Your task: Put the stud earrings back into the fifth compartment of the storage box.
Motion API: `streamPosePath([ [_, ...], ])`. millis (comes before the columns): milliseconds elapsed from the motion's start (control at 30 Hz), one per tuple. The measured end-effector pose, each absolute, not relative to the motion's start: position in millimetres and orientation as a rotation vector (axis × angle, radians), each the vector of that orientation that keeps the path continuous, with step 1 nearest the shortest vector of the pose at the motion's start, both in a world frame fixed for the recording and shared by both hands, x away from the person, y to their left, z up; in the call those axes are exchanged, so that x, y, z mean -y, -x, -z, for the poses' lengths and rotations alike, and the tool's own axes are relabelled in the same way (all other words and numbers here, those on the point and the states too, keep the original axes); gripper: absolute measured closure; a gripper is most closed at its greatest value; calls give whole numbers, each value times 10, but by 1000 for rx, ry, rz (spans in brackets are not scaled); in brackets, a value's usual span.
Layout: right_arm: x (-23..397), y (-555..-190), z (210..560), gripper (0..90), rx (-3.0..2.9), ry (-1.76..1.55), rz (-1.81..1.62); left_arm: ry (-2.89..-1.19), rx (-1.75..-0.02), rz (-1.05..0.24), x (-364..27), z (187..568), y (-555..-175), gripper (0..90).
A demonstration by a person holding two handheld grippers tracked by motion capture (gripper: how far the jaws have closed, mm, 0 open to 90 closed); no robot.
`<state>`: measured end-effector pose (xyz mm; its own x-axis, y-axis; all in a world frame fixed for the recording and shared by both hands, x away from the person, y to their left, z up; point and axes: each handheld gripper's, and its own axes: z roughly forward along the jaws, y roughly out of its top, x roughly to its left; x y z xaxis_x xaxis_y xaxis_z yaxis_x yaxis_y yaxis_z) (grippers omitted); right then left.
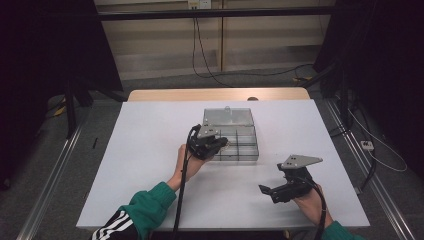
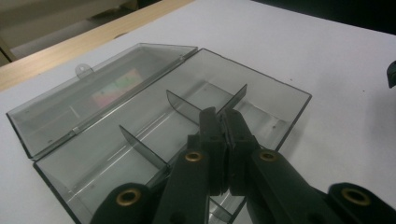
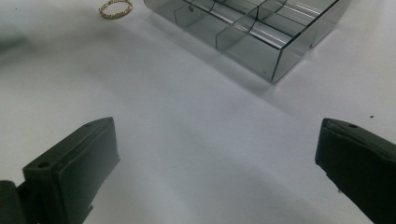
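Observation:
A clear grey compartment box [image 1: 243, 154] lies open mid-table, its lid [image 1: 227, 117] folded flat behind it. My left gripper [image 1: 219, 145] hovers over the box's left front part. In the left gripper view its jaws are pressed together with nothing visible between them [image 2: 222, 115], above the dividers of the box [image 2: 261, 74], whose compartments look bare; the lid [image 2: 107, 88] carries a label. My right gripper [image 1: 272, 181] rests low at the right front, jaws wide open [image 3: 215, 140] over bare table. A small gold ring [image 3: 115, 8] lies on the table beside the box [image 3: 261, 51].
The white tabletop [image 1: 150, 150] has wide free room left and in front of the box. A wooden strip [image 1: 215, 94] runs along the far edge. Cables trail from both grippers toward the near edge. Dark stands flank the table on the floor.

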<state>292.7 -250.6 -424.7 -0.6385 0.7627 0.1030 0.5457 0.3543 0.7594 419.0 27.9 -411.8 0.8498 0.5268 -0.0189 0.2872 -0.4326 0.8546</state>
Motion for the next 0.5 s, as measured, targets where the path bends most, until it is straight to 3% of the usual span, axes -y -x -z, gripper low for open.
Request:
streamPosePath([
  [500,2501,-2921,4240,0,-2358,-1158,-1164,-2085,-597,-267,-165,4234,-4203,884],
])
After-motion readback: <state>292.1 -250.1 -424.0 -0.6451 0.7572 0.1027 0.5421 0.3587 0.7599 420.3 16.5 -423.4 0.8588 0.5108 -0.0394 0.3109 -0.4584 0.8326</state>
